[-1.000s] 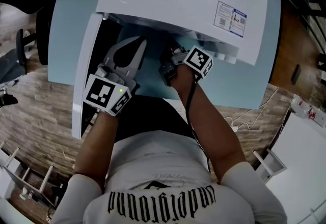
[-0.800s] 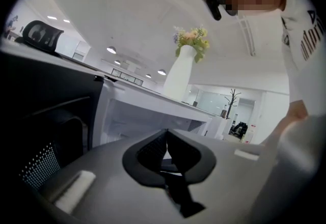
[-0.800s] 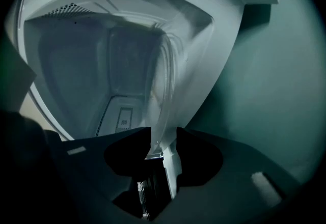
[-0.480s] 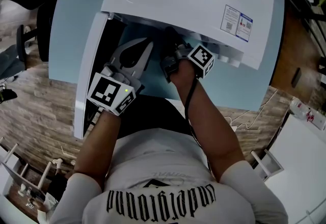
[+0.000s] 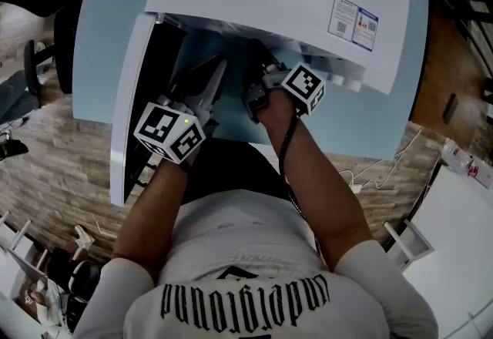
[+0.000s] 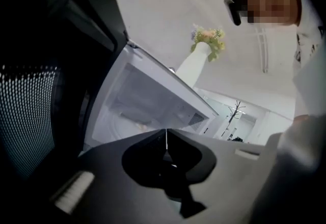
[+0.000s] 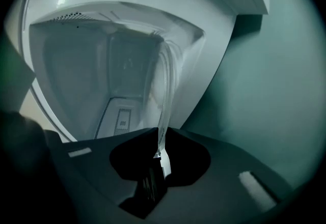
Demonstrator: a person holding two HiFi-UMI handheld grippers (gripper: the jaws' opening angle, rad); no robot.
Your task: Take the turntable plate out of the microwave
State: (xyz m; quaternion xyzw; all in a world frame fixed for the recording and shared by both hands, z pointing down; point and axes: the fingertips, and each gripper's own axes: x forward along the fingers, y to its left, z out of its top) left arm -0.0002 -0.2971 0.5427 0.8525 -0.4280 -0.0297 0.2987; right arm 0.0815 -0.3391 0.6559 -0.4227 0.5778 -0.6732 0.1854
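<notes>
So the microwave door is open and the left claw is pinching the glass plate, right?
Not quite: the right claw pinches the glass turntable plate, its jaws having just been closing on its rim, as the right gripper view shows. The left claw is shut on nothing. The microwave door is open.

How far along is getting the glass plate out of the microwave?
Done: the microwave door stands open. In hand: the right gripper has just been closing its jaws on the rim of the turntable plate; the left gripper is shut and empty. Left: the plate reaches into the cavity, so drawing it out remains.
</notes>
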